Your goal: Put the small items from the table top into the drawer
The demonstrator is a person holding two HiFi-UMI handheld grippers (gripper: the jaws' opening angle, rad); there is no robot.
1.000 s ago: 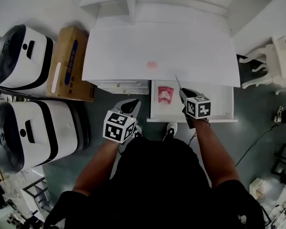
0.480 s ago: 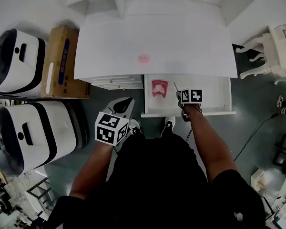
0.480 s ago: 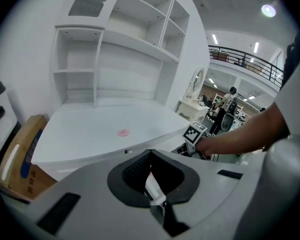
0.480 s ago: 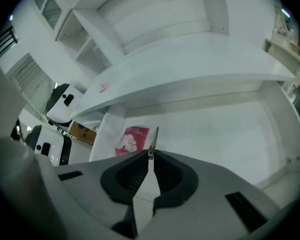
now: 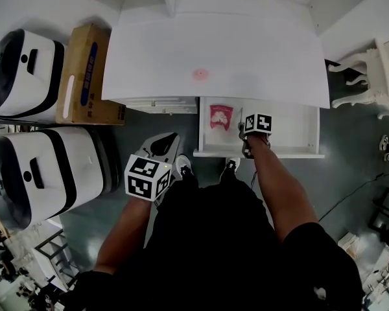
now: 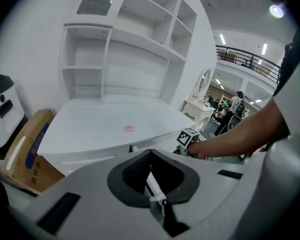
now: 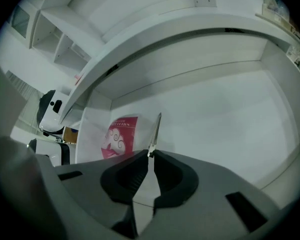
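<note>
The drawer under the white desk's right half stands pulled out. A pink printed packet lies at its left end. My right gripper is low inside the drawer, shut on a thin silver metal piece that sticks out past the fingertips over the drawer's floor. A small round pink item lies on the table top. My left gripper hangs below the desk's front edge, shut with nothing in it.
A closed drawer front sits left of the open one. A cardboard box and two white machines stand on the floor at the left. A white carved stool stands at the right. Shelves rise behind the desk.
My right gripper has moved forward and down into the open drawer with the metal piece still in it. The left gripper has stayed below the desk edge.
</note>
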